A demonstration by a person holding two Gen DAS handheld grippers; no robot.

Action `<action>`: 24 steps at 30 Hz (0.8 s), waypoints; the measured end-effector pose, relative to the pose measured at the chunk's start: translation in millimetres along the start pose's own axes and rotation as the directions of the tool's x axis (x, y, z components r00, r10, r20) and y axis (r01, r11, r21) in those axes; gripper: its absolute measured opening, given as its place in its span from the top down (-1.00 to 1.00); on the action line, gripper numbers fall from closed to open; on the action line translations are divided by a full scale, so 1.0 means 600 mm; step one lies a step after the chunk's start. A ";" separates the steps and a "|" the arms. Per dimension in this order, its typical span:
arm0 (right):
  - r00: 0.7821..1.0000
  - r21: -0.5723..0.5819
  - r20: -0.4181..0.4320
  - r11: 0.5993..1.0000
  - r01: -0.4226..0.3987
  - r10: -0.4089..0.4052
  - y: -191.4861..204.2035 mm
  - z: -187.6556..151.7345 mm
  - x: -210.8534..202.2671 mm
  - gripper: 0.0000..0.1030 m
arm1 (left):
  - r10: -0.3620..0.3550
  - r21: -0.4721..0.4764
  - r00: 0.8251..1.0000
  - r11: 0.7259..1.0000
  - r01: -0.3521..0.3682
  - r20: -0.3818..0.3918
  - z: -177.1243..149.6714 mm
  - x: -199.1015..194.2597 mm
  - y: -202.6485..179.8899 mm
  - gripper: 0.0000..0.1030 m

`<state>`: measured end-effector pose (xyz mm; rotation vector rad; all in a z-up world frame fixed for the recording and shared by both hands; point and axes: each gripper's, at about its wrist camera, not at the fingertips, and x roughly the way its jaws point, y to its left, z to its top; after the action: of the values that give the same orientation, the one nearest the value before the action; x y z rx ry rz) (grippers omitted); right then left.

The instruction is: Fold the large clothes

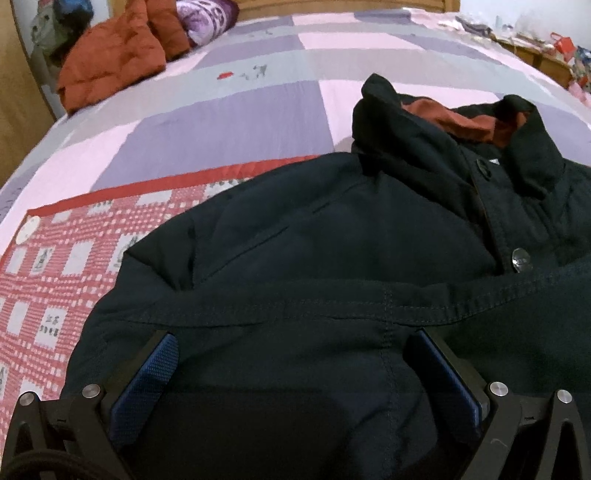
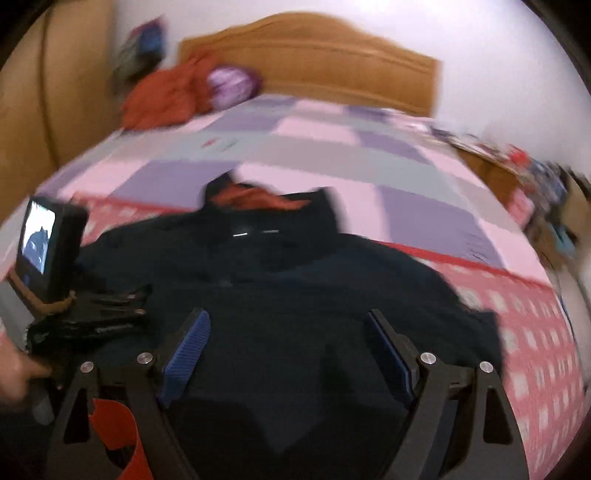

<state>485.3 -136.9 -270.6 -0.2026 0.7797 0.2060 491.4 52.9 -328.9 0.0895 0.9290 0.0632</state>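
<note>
A dark navy jacket (image 1: 332,236) with a rust-red collar lining lies on the bed, its bottom hem folded up over the buttoned front. It also shows, blurred, in the right wrist view (image 2: 295,280). My left gripper (image 1: 291,343) is open just above the folded hem, its blue pads (image 1: 147,384) wide apart with nothing between them. My right gripper (image 2: 288,325) is open over the jacket's near part, blue pads (image 2: 184,354) apart and empty. The left gripper's body and camera screen (image 2: 40,243) show at the left of the right wrist view.
The bed has a pink, purple and grey patchwork cover (image 1: 229,107) and a red-checked blanket (image 1: 55,266) under the jacket. A rust-orange garment (image 1: 118,51) and purple pillow (image 1: 207,18) lie by the wooden headboard (image 2: 310,62). A cluttered shelf (image 1: 554,48) stands on the right.
</note>
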 end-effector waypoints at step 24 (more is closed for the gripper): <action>0.964 0.160 -0.181 0.961 0.224 -0.195 -0.209 -0.080 0.126 -0.71 | -0.044 -0.271 0.990 0.963 0.005 -0.138 0.003 0.065 0.169 -1.00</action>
<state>537.7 -261.2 -345.0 -0.1311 0.9285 -0.0842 514.3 157.4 -348.3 -0.1822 1.0560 0.1747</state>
